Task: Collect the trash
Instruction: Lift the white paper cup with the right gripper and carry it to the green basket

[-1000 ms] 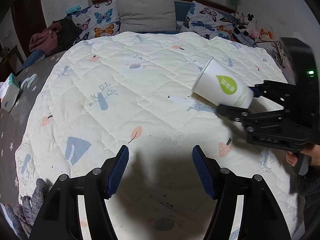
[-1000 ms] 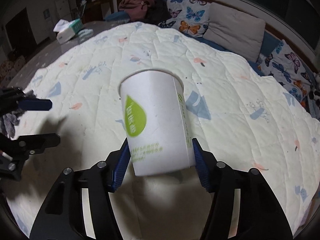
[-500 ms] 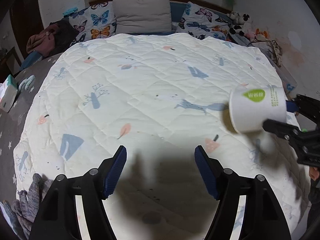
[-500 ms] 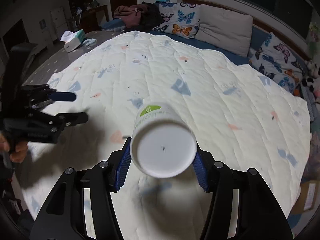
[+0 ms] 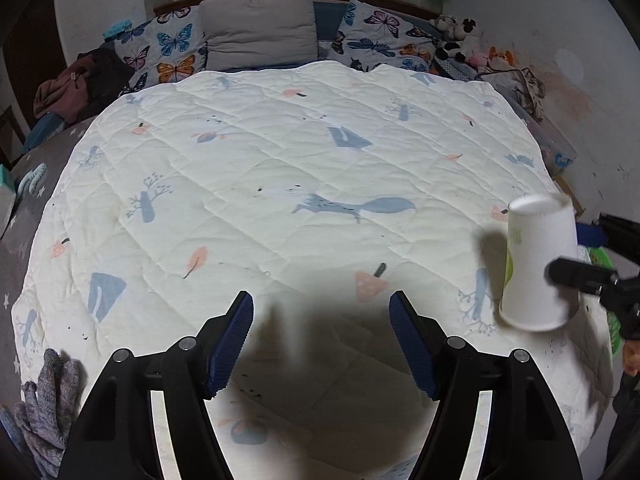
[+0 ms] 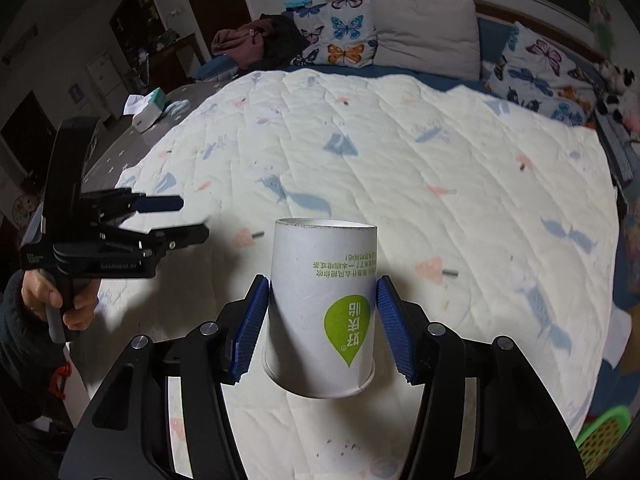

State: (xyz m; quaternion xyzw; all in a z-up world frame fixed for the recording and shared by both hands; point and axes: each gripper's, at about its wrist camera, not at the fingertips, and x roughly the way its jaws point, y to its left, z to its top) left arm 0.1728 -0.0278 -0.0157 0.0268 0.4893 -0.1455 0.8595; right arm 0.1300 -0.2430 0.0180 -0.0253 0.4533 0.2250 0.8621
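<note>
The right gripper (image 6: 322, 320) holds a white paper cup (image 6: 322, 312) upside down at lower centre, jaws clamped on its walls, probably to tip it toward the green basket (image 6: 604, 436) at lower right. The left gripper (image 5: 322, 340) hangs above the bed quilt (image 5: 280, 168), jaws spread wide, empty.

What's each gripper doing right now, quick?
Left gripper: open, holding nothing.
Right gripper: fingers closed on the upside-down paper cup.
</note>
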